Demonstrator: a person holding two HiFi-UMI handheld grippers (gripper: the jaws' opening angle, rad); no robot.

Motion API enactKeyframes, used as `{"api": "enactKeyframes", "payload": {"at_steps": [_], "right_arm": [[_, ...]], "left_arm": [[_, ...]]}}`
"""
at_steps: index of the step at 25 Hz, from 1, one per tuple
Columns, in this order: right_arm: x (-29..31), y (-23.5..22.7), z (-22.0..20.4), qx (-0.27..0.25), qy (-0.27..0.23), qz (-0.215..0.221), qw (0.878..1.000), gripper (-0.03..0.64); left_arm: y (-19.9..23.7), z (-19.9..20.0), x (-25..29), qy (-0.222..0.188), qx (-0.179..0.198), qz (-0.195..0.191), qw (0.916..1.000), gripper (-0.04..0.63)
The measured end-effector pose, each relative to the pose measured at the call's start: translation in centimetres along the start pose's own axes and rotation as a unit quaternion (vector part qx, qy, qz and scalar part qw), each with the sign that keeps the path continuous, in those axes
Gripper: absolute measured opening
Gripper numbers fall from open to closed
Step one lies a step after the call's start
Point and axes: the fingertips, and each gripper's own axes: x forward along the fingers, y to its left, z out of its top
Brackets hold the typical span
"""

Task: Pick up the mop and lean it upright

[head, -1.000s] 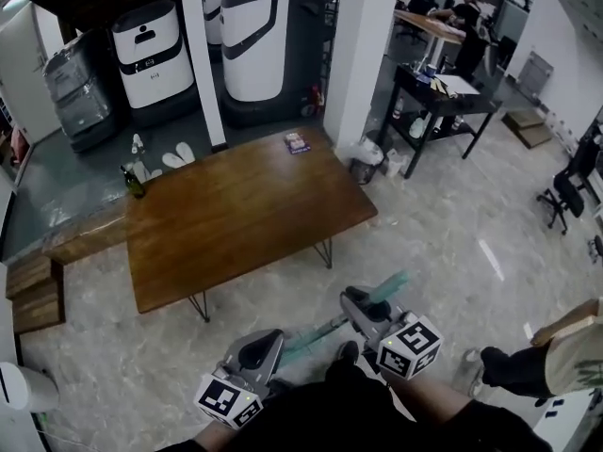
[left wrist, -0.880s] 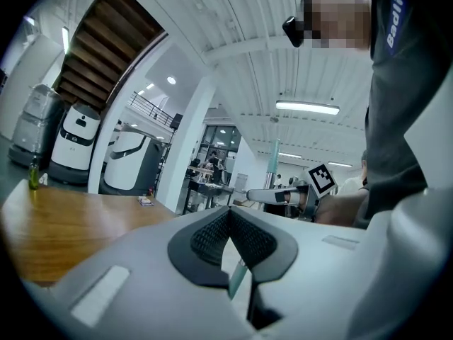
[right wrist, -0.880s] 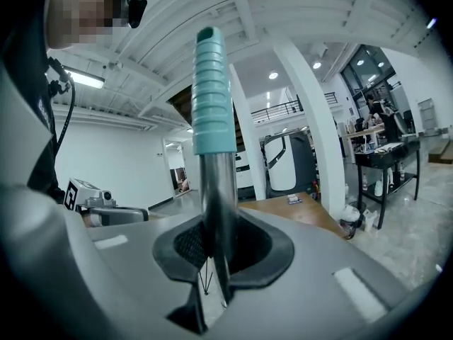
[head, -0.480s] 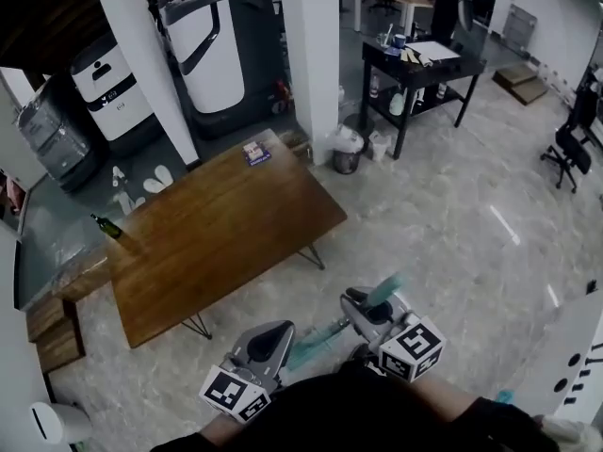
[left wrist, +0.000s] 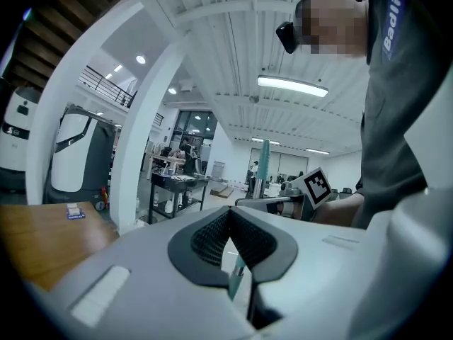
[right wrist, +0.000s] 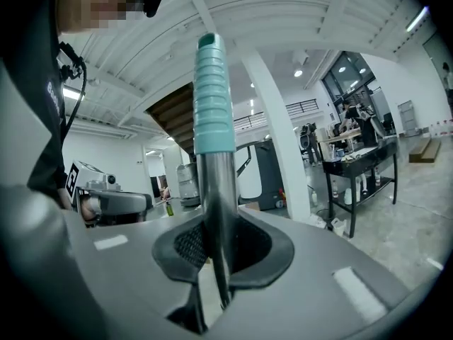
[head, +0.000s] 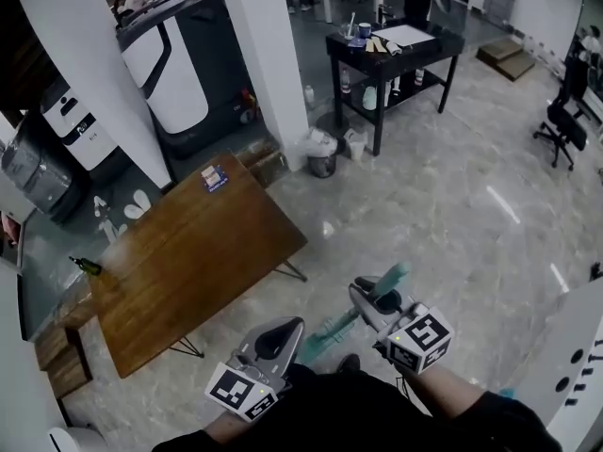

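Left gripper (head: 283, 335) and right gripper (head: 372, 301), both tight on the mop (head: 332, 329) (narrow jaws, thin shaft)

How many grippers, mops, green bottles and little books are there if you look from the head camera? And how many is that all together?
Grippers: 2 (left gripper, right gripper)
Mops: 1 (mop)
Green bottles: 1 (green bottle)
Little books: 1 (little book)
Total: 5

left gripper (head: 290, 330) and right gripper (head: 373, 296) are held out low in front, pointing nearly level, each clamped on the mop handle (head: 332, 329).
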Motion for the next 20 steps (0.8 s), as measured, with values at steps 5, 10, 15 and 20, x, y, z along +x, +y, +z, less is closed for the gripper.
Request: {"api": "enactKeyframes", "payload": {"at_steps": [5,10,15,20], "right_arm": [[0.3,-7.1,2.6,-0.011,-0.011,-0.053,0.998,0.057],[1.9,-13.5,4.6,-0.039,-0.002,-0.109,0.993,0.058],[4.2,-20.4,7.7,-0.043,-0.004,-0.170,0.985,0.057],[6.9,-25.5,10.3,-0.034,-0.008,-0.213,0.976,0.055]], "left_arm": [[2.0,0.4,4.8,-0.001,-0.008,-0.019,0.9998,0.018],[5.8,0.8,10.1,-0.013,-0.026,-0.045,0.9985,0.018],[10.8,3.2,15.3,-0.027,-0.036,-0.081,0.9957,0.018],[16.3,4.7,19.4,-0.026,-0.048,-0.103,0.9932,0.018]]}}
